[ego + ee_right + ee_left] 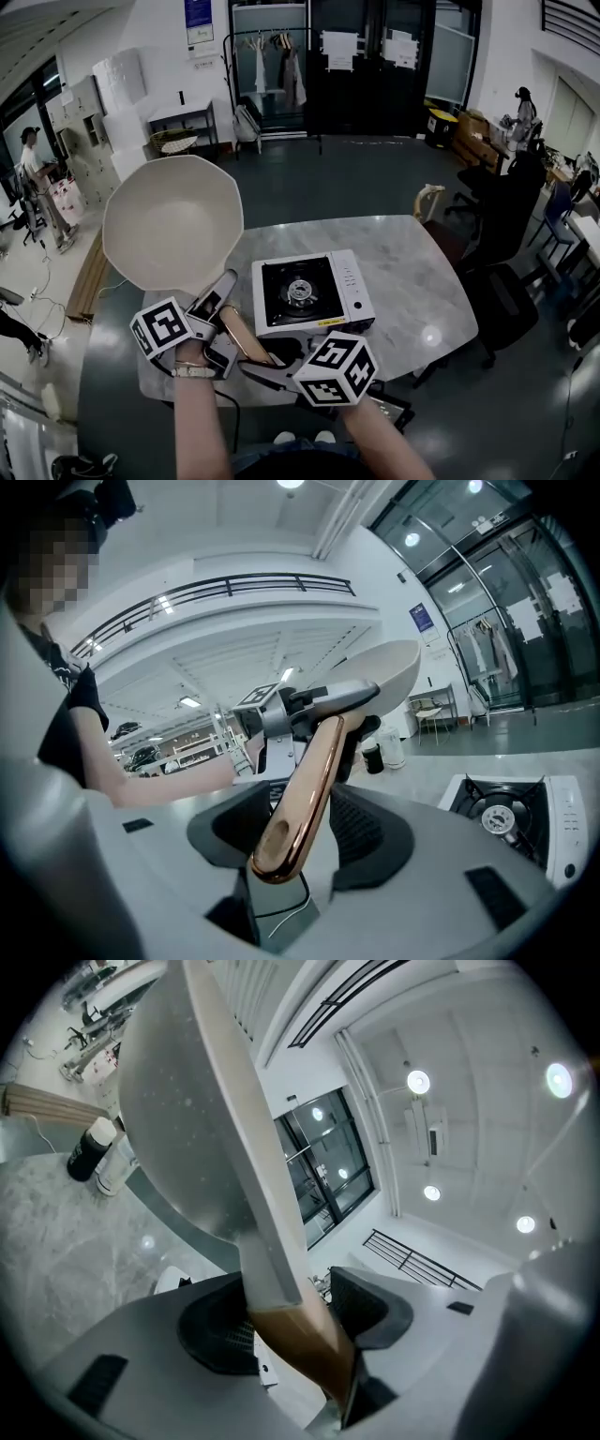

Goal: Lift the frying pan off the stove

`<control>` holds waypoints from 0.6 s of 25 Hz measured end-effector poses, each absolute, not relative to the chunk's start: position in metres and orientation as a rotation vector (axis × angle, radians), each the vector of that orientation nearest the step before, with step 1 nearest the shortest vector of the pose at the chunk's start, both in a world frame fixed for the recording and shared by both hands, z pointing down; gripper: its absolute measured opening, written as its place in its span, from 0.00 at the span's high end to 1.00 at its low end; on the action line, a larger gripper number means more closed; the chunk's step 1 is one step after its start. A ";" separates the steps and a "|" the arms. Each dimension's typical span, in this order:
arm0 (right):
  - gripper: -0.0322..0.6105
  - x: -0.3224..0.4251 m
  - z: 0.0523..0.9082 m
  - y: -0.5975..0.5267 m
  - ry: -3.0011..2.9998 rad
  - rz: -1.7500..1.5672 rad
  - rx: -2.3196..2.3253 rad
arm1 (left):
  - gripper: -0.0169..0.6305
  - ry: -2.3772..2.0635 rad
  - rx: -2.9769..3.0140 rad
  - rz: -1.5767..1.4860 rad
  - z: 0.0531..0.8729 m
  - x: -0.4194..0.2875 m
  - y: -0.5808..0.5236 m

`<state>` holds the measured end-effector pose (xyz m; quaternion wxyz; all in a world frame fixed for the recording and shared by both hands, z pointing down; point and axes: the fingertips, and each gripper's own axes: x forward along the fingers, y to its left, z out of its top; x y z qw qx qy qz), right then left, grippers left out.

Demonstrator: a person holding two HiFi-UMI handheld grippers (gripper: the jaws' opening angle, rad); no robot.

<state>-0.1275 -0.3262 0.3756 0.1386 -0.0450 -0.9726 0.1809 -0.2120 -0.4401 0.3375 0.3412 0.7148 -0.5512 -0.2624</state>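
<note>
The cream frying pan [173, 223] hangs tilted in the air, off to the left of the white portable gas stove [309, 292], whose burner is bare. Its copper handle [242, 336] slopes down toward me. My left gripper [220, 305] is shut on the handle close to the pan. In the left gripper view the pan [187, 1129] rises edge-on from between the jaws, with the handle [300, 1335] held there. My right gripper [267, 361] is shut on the handle's end [300, 799]. The right gripper view also shows the pan [384, 663] and the stove [511, 813].
The stove stands on a grey marble table [412, 272]. Two bottles [98, 1152] stand on the table at the left. Dark office chairs [506, 225] are at the table's right side. A person [33, 169] stands far off at the left.
</note>
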 end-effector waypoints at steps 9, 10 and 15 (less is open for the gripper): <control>0.62 -0.149 0.378 -0.313 -2.792 0.425 -0.165 | 0.61 -1.510 1.828 -0.724 0.336 -0.240 -0.422; 0.62 -0.150 0.377 -0.312 -2.794 0.428 -0.168 | 0.61 -1.499 1.829 -0.744 0.335 -0.240 -0.421; 0.62 -0.147 0.378 -0.311 -2.775 0.397 -0.153 | 0.61 -1.505 1.839 -0.736 0.333 -0.237 -0.420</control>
